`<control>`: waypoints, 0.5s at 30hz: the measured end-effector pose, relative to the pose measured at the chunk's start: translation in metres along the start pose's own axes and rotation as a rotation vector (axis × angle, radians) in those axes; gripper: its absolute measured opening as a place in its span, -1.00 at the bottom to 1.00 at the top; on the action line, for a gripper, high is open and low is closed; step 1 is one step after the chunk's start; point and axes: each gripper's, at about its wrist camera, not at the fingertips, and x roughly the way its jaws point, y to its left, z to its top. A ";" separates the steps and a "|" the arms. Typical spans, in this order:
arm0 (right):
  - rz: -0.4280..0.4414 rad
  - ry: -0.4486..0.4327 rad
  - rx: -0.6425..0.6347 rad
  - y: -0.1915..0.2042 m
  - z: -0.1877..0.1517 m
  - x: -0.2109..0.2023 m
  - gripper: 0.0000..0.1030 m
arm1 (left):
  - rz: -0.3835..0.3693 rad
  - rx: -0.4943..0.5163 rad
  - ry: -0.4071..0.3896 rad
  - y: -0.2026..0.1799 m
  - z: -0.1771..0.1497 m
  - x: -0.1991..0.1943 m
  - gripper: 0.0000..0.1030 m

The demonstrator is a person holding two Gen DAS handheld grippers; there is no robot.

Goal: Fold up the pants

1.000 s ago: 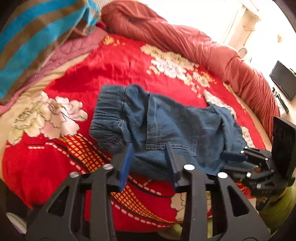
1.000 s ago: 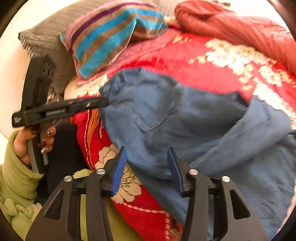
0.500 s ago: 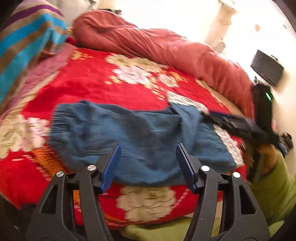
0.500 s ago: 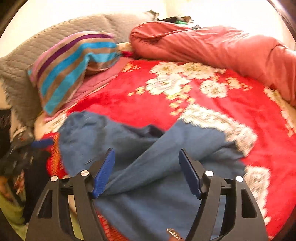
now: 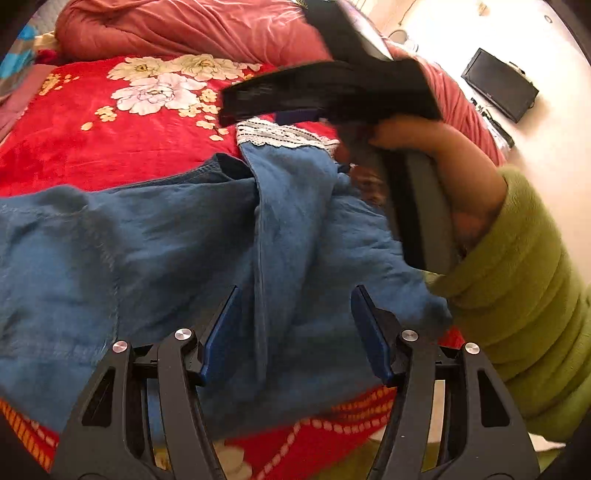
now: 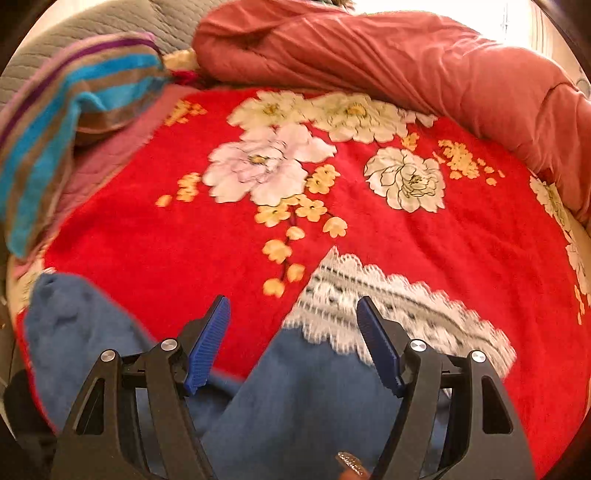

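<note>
The right claw (image 6: pixel 293 341) hangs low over the bed, blue pads spread wide with nothing between them. Under it lie the blue pants (image 6: pixel 303 402), one leg running up to a white lace cuff (image 6: pixel 369 299) that passes beneath the right-hand pad. Another bunch of denim sits near the bed's left edge. The red floral blanket (image 6: pixel 461 240) covers the bed. A rolled salmon quilt (image 6: pixel 406 55) lines the far edge, and a striped pillow (image 6: pixel 66 107) sits in the far left corner against a grey quilted headboard (image 6: pixel 110 22).
</note>
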 end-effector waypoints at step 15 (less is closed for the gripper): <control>-0.007 -0.065 0.116 -0.058 -0.005 -0.002 -0.81 | 0.007 0.023 0.031 0.007 -0.009 0.009 -0.97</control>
